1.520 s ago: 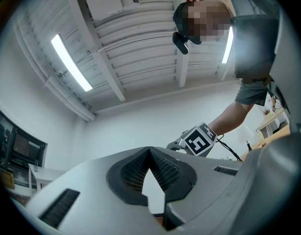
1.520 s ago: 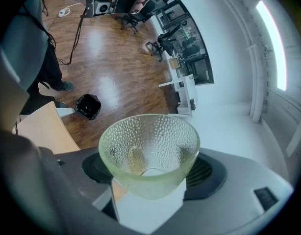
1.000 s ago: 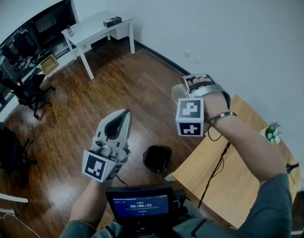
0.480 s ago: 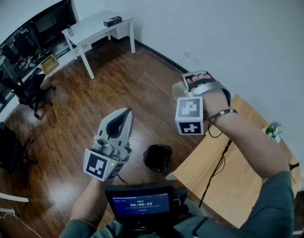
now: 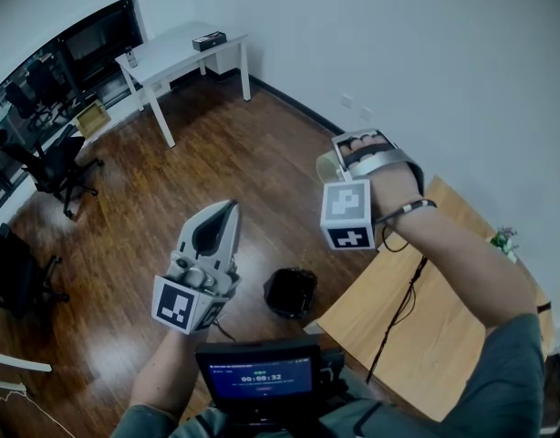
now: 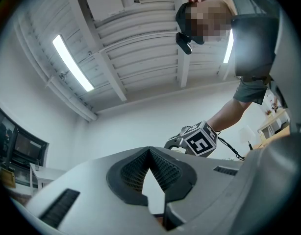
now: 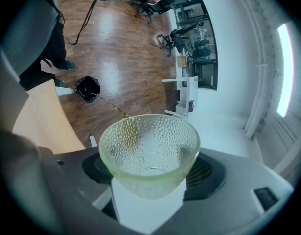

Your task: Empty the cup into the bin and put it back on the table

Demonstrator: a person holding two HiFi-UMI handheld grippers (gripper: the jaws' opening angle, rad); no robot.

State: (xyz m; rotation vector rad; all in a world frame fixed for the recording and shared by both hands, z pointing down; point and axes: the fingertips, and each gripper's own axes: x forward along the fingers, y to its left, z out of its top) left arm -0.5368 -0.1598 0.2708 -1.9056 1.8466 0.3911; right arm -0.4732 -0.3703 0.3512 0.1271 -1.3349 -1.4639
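We see a dark wooden floor meeting plain white walls along a dark skirting board. A white desk stands near the far corner with a small dark box on it. A black office chair sits beside a dark glazed partition. Overhead, a white ribbed ceiling carries a lit strip light.

A black bin stands on the wood floor just beside the wooden table, which carries a small plant.

Even ceiling-strip light, fisheye-warped edges
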